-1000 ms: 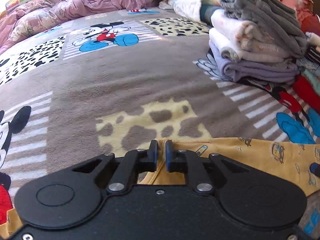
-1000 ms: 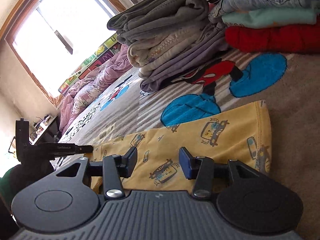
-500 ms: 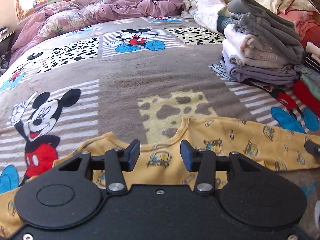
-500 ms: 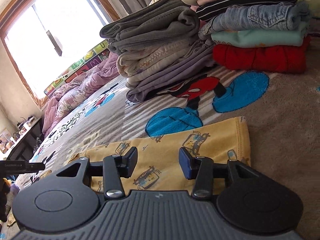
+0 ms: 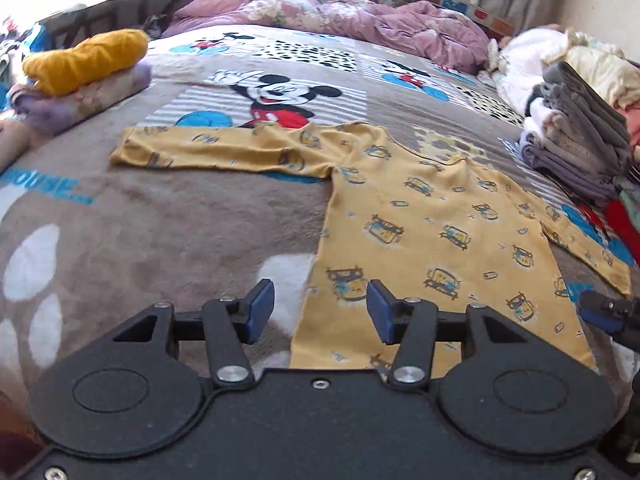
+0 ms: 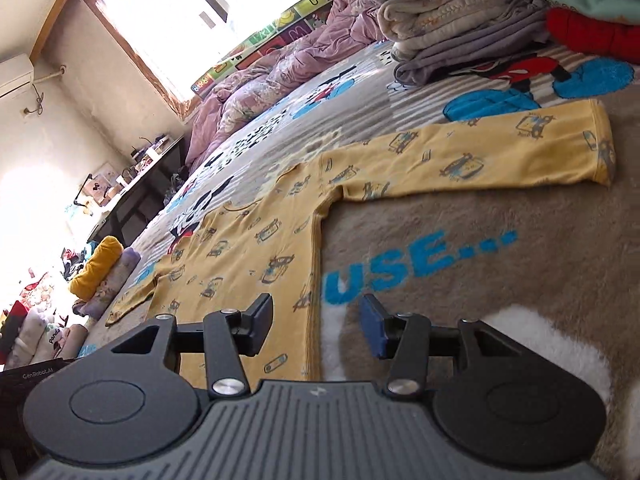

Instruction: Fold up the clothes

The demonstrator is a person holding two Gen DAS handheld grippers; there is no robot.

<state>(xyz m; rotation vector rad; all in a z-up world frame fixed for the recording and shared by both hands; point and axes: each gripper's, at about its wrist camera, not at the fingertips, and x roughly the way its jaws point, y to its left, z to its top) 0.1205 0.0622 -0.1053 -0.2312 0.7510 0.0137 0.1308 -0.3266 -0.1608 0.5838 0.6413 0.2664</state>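
A yellow long-sleeved child's shirt with small car prints lies spread flat on the Mickey Mouse blanket, both sleeves stretched out sideways. It also shows in the right wrist view. My left gripper is open and empty, hovering over the shirt's lower left hem corner. My right gripper is open and empty, over the shirt's lower right side edge. The right gripper's tip shows at the right edge of the left wrist view.
A stack of folded grey, white and lilac clothes stands at the right, with red and teal folded items beside it. A mustard bundle on a lilac roll lies at the far left. A crumpled pink duvet lies along the back.
My left gripper let go of the shirt's collar and opened. Both grippers drew back from the collar and sleeve to the shirt's bottom hem; the whole shirt now lies in view.
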